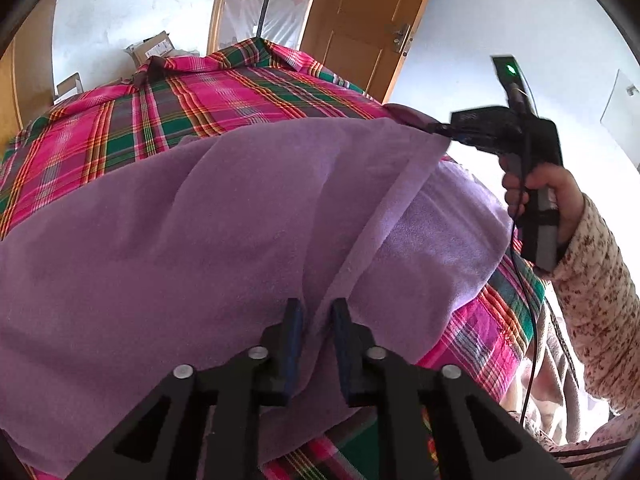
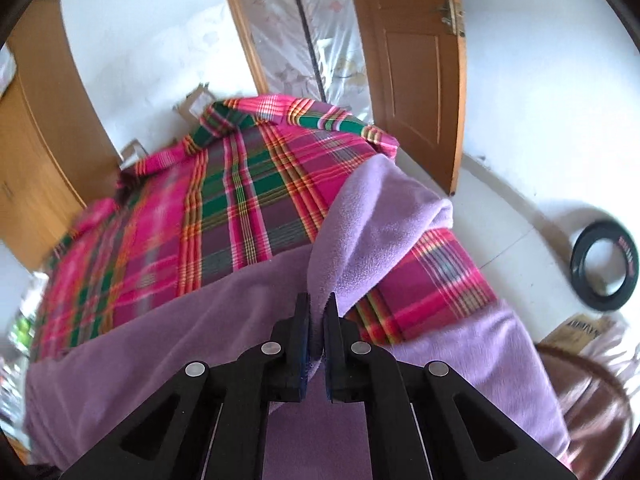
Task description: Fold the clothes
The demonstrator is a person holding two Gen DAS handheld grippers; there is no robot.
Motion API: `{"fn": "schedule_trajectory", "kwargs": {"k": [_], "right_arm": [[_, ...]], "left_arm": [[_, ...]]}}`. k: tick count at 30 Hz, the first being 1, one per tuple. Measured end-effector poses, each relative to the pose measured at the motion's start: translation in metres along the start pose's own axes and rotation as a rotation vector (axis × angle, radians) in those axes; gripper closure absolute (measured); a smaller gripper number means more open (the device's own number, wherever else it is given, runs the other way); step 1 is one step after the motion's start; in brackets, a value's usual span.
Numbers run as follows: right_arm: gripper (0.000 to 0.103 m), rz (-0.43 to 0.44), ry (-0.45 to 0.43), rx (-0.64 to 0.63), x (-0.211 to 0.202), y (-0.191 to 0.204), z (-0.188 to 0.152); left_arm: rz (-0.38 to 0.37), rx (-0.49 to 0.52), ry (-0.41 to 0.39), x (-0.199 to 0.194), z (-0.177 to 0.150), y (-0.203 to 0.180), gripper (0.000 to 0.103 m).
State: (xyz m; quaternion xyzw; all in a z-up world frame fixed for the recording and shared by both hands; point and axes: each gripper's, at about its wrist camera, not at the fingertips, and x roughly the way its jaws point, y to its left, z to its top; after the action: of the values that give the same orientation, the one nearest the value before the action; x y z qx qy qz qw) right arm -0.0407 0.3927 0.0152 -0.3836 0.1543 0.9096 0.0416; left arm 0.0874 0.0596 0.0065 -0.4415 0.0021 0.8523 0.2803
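Note:
A purple fleece cloth (image 1: 208, 216) lies across a bed covered by a pink and green plaid sheet (image 1: 168, 108). My left gripper (image 1: 317, 318) is shut on a raised fold of the cloth near its front edge, and a hem runs up and right from the fingers. In the left wrist view, a hand in a floral sleeve holds my right gripper (image 1: 434, 128), which pinches the cloth's far right corner. In the right wrist view, my right gripper (image 2: 317, 312) is shut on the purple cloth (image 2: 372, 216), which is lifted into a ridge over the plaid sheet (image 2: 224, 200).
A wooden door (image 2: 416, 64) stands open behind the bed, beside a plastic-wrapped mattress (image 2: 288, 28). A wooden wardrobe (image 2: 36, 128) is at the left. Cardboard boxes (image 1: 154, 46) sit by the far wall. A black ring (image 2: 602, 264) lies on the tiled floor at the right.

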Motion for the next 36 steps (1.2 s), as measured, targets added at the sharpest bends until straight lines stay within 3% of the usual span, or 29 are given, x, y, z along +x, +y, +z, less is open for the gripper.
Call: {"fn": "schedule_trajectory", "kwargs": {"k": [6, 9, 15, 24, 31, 33, 35, 36], "right_arm": [[0.094, 0.017, 0.046, 0.126, 0.003, -0.029, -0.016], [0.084, 0.02, 0.066, 0.18, 0.005, -0.039, -0.018], [0.074, -0.086, 0.013, 0.059, -0.004, -0.026, -0.012], [0.074, -0.197, 0.009, -0.157, 0.01, 0.004, 0.009], [0.073, -0.244, 0.091, -0.251, 0.04, 0.017, 0.02], [0.078, -0.251, 0.105, -0.23, 0.045, 0.011, 0.02], [0.094, -0.257, 0.099, -0.209, 0.045, 0.006, 0.02], [0.094, -0.251, 0.09, -0.209, 0.043, 0.005, 0.02]], "left_arm": [[-0.004, 0.009, 0.003, -0.001, -0.002, -0.002, 0.091], [-0.008, 0.007, 0.008, -0.001, -0.003, -0.001, 0.091], [-0.016, -0.002, 0.013, 0.0, -0.004, 0.001, 0.091], [-0.003, 0.019, 0.019, 0.004, 0.001, -0.007, 0.091], [0.001, 0.03, 0.021, 0.008, 0.006, -0.008, 0.091], [0.003, 0.034, 0.022, 0.009, 0.007, -0.009, 0.091], [0.003, 0.032, 0.024, 0.011, 0.01, -0.009, 0.091], [0.002, 0.036, 0.023, 0.012, 0.011, -0.01, 0.091]]}}
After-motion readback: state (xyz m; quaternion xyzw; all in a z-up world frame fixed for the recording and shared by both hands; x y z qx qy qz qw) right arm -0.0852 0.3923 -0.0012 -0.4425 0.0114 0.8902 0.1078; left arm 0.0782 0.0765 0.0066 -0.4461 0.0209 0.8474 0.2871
